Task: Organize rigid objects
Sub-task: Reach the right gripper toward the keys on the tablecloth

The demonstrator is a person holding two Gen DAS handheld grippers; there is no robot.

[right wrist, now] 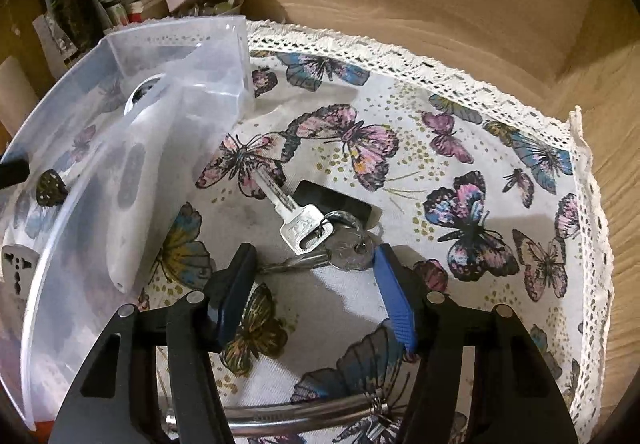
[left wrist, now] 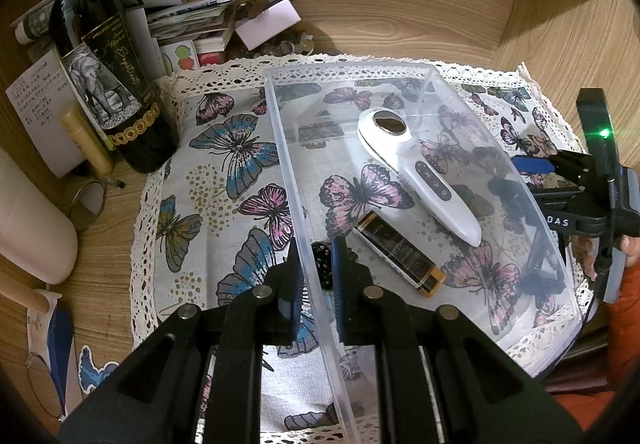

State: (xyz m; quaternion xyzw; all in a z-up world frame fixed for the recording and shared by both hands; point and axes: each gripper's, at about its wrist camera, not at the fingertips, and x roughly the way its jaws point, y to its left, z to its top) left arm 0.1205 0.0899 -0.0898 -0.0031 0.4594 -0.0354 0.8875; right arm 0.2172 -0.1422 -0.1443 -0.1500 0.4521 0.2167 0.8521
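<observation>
A clear plastic bin [left wrist: 276,116] stands on the butterfly cloth [left wrist: 216,172]. In it lie a white handheld device [left wrist: 424,172], a black-and-gold tube [left wrist: 400,252] and a small black spotted piece [left wrist: 322,264]. My left gripper [left wrist: 316,276] is shut on the bin's left wall, one finger on each side. My right gripper [right wrist: 314,264] is open just above a bunch of silver keys [right wrist: 308,232] with a black fob [right wrist: 336,200] on the cloth, right of the bin [right wrist: 72,244]. It also shows in the left wrist view [left wrist: 532,164].
A dark wine bottle [left wrist: 104,84], a beige tube [left wrist: 86,138], a white cylinder [left wrist: 32,220] and stacked papers and coins [left wrist: 200,20] crowd the left and back of the wooden desk. A metal ring [right wrist: 304,412] lies under my right gripper. A white adapter [right wrist: 18,268] shows beyond the bin.
</observation>
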